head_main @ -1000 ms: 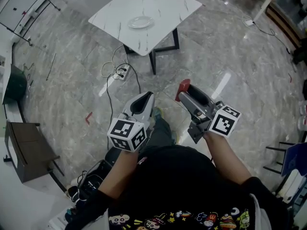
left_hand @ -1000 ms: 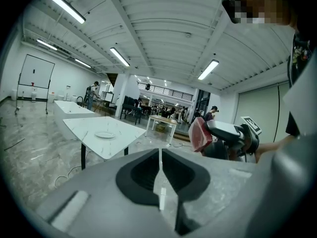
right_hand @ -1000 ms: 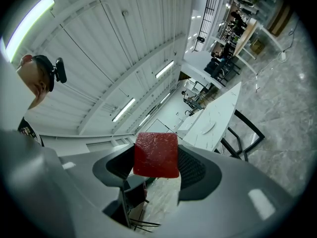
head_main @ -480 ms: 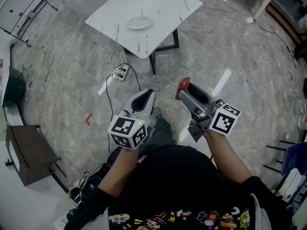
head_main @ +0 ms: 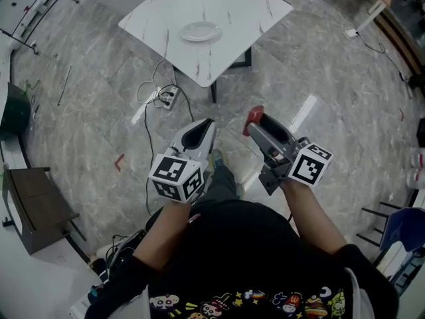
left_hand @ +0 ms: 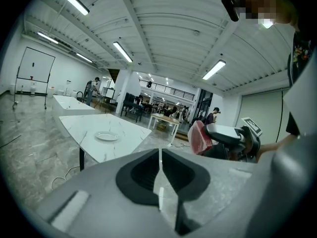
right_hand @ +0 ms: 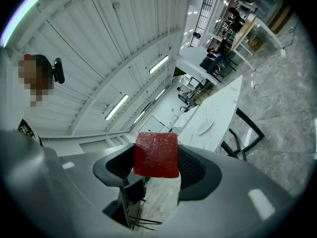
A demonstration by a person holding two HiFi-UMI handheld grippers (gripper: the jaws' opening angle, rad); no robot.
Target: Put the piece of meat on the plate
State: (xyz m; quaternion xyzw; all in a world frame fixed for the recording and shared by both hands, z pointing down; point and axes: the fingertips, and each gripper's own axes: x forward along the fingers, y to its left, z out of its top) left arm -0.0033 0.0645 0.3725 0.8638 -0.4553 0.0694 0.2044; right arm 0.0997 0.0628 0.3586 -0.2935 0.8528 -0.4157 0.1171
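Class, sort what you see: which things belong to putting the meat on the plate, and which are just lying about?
Belong to the job:
piece of meat, held in the jaws of the right gripper
plate
white table under it

Just lying about:
power strip and cables on the floor
dark low table
left gripper, shut and empty

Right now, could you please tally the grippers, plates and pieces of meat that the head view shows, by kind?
grippers: 2 (left gripper, right gripper)
plate: 1
piece of meat: 1, between the right gripper's jaws
total: 4
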